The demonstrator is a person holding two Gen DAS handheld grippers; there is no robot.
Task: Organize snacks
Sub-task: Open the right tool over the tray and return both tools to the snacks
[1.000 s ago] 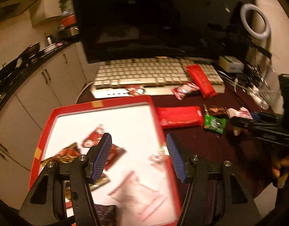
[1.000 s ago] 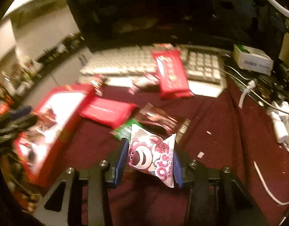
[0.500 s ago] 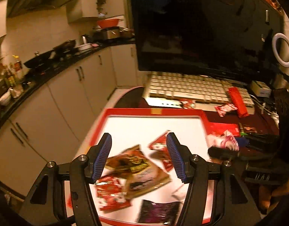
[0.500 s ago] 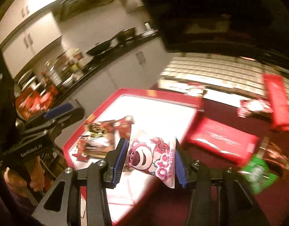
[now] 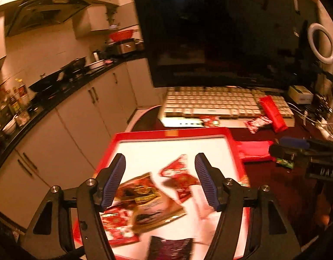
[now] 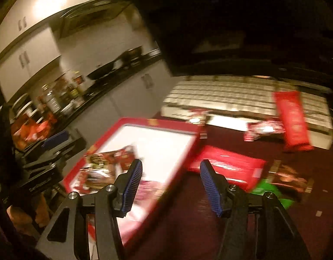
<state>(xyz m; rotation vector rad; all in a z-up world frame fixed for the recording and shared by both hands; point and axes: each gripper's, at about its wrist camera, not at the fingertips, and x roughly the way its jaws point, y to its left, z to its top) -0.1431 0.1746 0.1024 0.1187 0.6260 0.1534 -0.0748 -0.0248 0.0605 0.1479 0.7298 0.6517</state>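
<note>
Left gripper [image 5: 159, 178] is hanging over the red tray [image 5: 173, 133], jaws apart, nothing between the pads; they have just been opening a bit more. Under it, snacks are lying on the tray's white floor: a gold pack [image 5: 149, 203] in the middle, a red pack [image 5: 181, 178] just right of it, another red pack [image 5: 117, 225] at the lower left partly under the gold one, a dark pack [image 5: 169, 248] at the near edge. A pale pink smear [image 5: 202, 201] is sitting near the right pad, too blurred to tell what it is.

Right gripper [image 6: 170, 185] is released too, jaws have just been opening, nothing gripped. It is hovering over the tray's [image 6: 157, 123] right edge and the dark red cloth [image 6: 188, 221]. A pink blur [image 6: 144, 191] is showing on the tray just by its left pad, probably a snack, too smeared to be sure.

Off the tray, snacks are lying on the cloth: a flat red pack [image 6: 227, 170] touching the tray's right side, a green pack [image 6: 272, 194] and a brown pack [image 6: 290, 178] right of that, overlapping. A long red bar [image 6: 293, 119] is lying across the keyboard's [image 6: 231, 96] right end, a small red-white pack [image 6: 263, 130] just beside it, another small one [image 6: 196, 117] at the keyboard's front edge.

Dark monitor [image 5: 220, 32] is standing behind the keyboard, ring light [image 5: 321, 43] at the right. Kitchen counter [image 5: 58, 86] with pans and bottles is running along the left.
</note>
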